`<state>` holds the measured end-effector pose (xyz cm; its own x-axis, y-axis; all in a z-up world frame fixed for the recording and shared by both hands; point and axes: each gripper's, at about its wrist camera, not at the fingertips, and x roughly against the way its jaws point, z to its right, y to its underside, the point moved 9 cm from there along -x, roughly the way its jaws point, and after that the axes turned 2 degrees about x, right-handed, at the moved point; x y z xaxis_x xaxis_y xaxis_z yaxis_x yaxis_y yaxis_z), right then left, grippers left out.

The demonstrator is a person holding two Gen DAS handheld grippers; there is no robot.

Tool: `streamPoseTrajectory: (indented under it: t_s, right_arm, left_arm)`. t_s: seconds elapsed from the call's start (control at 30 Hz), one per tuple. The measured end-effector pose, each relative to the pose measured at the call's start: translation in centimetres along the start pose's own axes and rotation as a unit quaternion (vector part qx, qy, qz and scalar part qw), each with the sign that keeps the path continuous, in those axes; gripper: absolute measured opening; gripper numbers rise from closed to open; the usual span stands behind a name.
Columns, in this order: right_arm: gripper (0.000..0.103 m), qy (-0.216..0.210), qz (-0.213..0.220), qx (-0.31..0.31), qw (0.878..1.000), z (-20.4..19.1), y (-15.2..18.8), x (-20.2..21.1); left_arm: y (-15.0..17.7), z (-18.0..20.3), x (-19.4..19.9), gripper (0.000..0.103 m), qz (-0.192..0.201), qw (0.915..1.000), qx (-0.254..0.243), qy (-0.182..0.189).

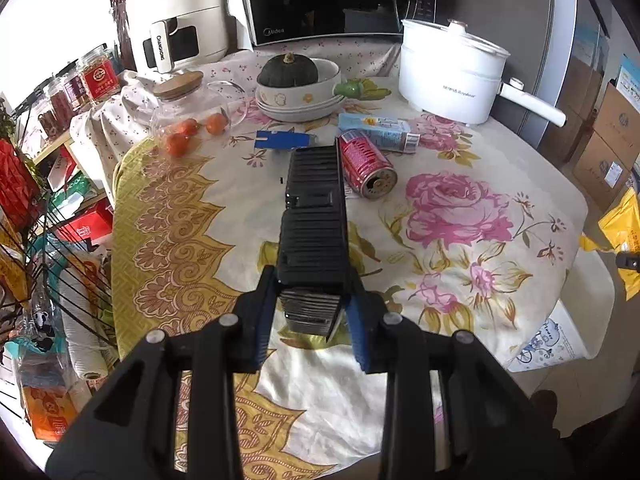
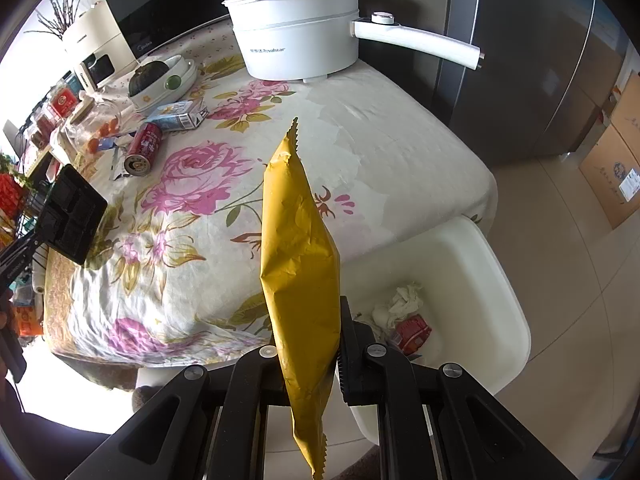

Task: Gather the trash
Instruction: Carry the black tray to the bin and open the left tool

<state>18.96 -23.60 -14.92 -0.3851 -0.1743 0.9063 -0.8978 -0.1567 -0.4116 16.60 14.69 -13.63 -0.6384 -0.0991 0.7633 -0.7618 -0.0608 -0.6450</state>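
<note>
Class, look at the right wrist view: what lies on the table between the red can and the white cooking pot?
A light blue carton lies on its side between the red can and the white cooking pot, right behind the can.

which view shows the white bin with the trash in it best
The right wrist view: the white bin sits beside the table with its opening visible, crumpled tissue and a red wrapper inside. The left wrist view catches only its rim, contents hidden.

Both grippers [image 1: 310,312] [image 2: 308,344] have matte black linkage arms, silver rivets, ridged jaws.
</note>
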Motion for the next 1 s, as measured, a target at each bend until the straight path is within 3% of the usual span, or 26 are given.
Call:
streamPoseTrajectory:
  t_s: [0.2, 0.6, 1.0]
  right_arm:
    - [0.013, 0.002, 0.001, -0.003, 1.0, 0.2, 0.1, 0.2]
    - [0.013, 0.018, -0.002, -0.033, 0.999, 3.8, 1.6, 0.9]
    - [0.013, 0.047, -0.015, -0.068, 0.996, 10.2, 4.3, 1.2]
  left_arm:
    - [-1.0, 3.4, 1.1, 0.035, 0.012, 0.9982, 0.012, 0.058]
    - [-1.2, 18.2, 2.7, 0.035, 0.008, 0.9794, -0.05, 0.195]
    - [1.7, 29.7, 1.5, 0.035, -0.033, 0.9581, -0.137, 0.25]
